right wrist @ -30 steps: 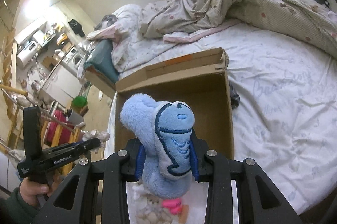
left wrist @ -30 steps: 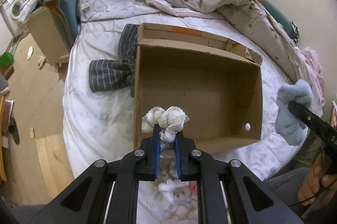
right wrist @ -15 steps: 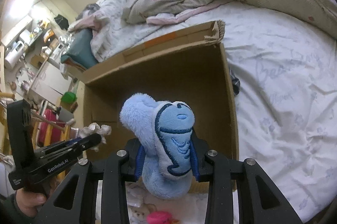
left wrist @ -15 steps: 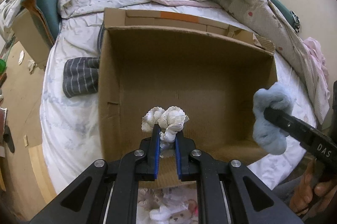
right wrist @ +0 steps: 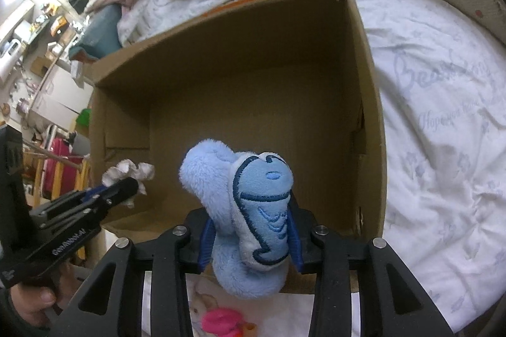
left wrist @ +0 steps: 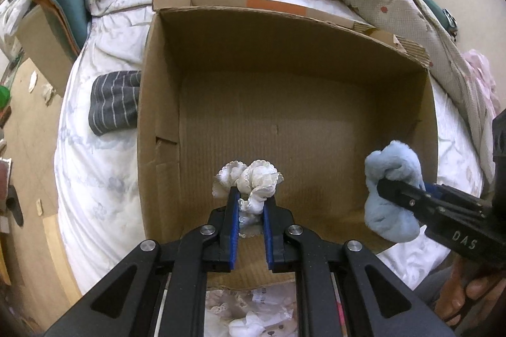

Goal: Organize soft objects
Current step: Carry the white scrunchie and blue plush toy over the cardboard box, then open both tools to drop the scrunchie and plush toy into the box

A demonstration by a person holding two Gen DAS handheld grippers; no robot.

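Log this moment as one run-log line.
left gripper: shut on white frilly cloth | right gripper: shut on blue plush | both over cardboard box

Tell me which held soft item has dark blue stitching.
The light blue plush in the right gripper; the left gripper holds a plain white lacy bundle.

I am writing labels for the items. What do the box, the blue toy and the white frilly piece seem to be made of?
Box: brown corrugated cardboard, matte; fluting shows at the torn rim.
Blue toy: plush fabric, fuzzy pile with embroidered dark lines.
White frilly piece: thin cloth, probably lace-like; scalloped ruffled edges.
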